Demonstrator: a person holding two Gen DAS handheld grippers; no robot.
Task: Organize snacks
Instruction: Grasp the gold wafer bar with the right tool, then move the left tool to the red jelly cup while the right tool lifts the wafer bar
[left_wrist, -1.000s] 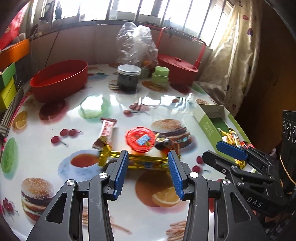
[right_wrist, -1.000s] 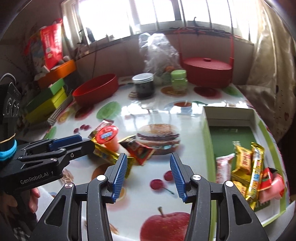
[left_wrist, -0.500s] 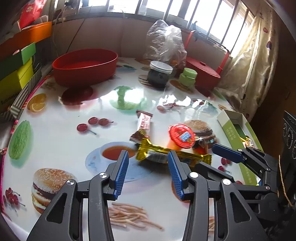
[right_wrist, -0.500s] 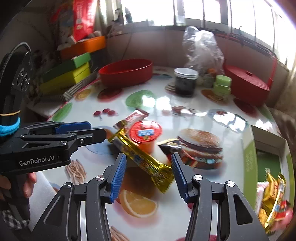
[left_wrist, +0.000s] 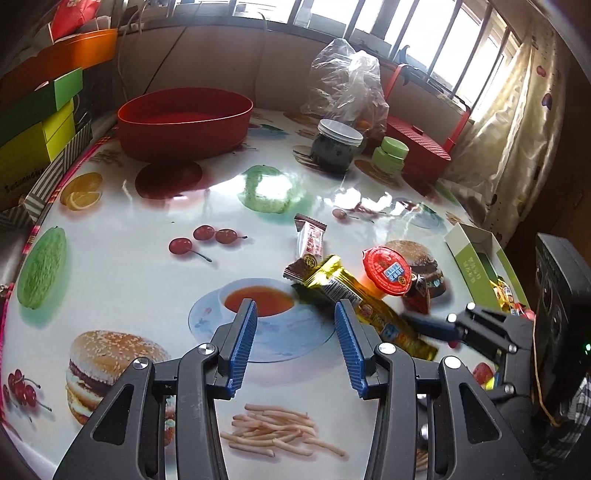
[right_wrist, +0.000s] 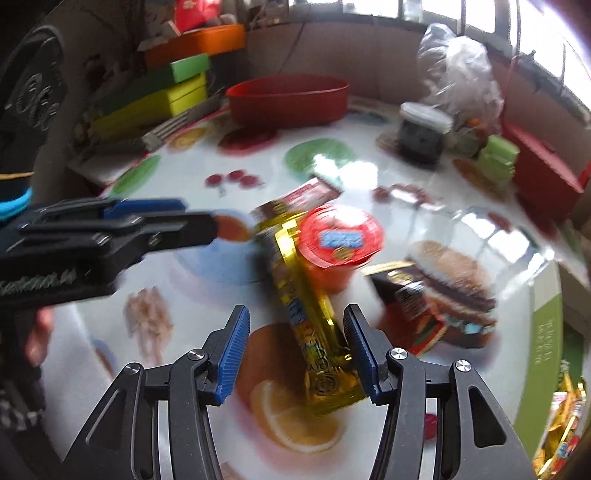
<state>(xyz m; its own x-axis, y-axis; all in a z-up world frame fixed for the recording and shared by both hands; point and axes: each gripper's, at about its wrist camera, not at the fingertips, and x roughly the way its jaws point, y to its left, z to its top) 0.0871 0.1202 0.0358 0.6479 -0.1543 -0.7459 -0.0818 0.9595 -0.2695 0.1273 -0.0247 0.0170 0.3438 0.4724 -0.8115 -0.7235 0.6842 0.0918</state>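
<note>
A long gold-wrapped bar (right_wrist: 306, 325) lies slanted on the fruit-print table (left_wrist: 122, 266). Its near end sits between the jaws of my right gripper (right_wrist: 295, 350), closer to the right pad. Those jaws are opening and do not press on it. Beside the bar stand an orange jelly cup with a red lid (right_wrist: 340, 240), a dark red wrapper (right_wrist: 410, 299) and a red-and-white wafer pack (left_wrist: 312, 240). My left gripper (left_wrist: 295, 332) hangs open over a printed teacup, left of the gold bar (left_wrist: 354, 295), with nothing between its pads. The green box (left_wrist: 476, 258) at the right holds several snacks.
At the back stand a red oval bowl (left_wrist: 184, 125), a dark jar with a white lid (left_wrist: 336, 147), green tubs (left_wrist: 391, 155), a clear plastic bag (left_wrist: 343, 85) and a red lidded basket (left_wrist: 417, 144). Stacked coloured boxes (left_wrist: 40, 122) line the left edge. A curtain (left_wrist: 517, 129) hangs at the right.
My right gripper swung left and down from beside the green box to straddle the gold bar, its jaws widening. My left gripper shifted left off the bar to over the printed teacup.
</note>
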